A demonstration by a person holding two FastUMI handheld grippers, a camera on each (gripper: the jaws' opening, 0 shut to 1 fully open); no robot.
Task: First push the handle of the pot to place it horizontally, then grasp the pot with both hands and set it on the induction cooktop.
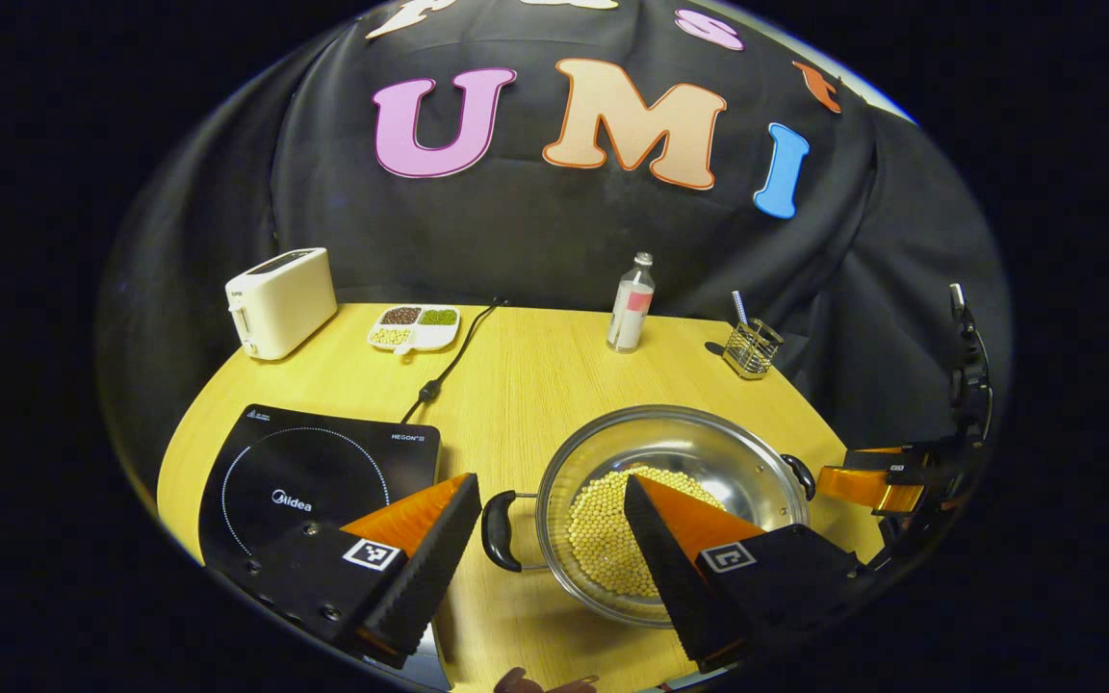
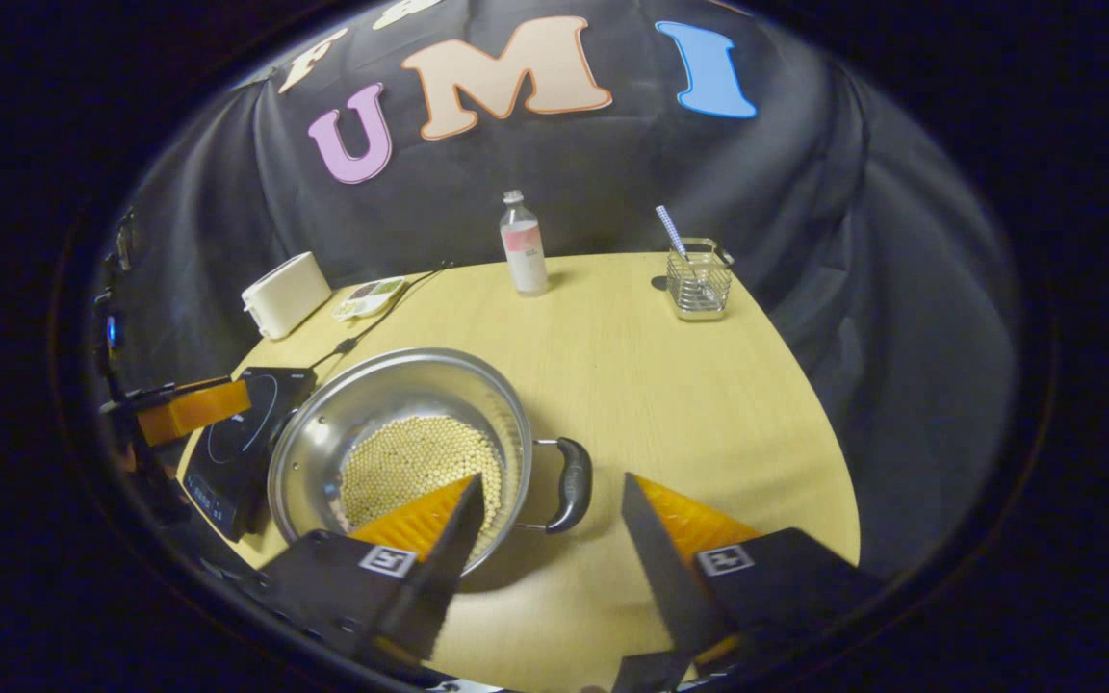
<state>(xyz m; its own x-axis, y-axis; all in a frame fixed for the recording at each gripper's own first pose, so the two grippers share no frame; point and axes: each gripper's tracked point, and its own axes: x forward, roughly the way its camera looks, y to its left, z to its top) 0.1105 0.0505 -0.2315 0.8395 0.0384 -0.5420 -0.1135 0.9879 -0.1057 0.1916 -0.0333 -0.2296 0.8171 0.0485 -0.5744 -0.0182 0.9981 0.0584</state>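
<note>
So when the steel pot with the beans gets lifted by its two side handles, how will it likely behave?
The pot is probably rigid: it looks like polished metal. The layer of loose beans likely adds weight and may slide if it tilts, so a level lift seems wise. Its black handles look small and smooth, so either open hand-held gripper could slip.

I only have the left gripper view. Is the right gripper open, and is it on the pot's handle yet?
Observer: The right gripper is open, its fingers spread wide.
Operator: And the handle on that side?
Observer: The right handle sits in the gap between those fingers, and neither one touches it.
Operator: How does my left gripper look from over there?
Observer: The left gripper hovers above the cooktop, just beyond the pot.
</note>
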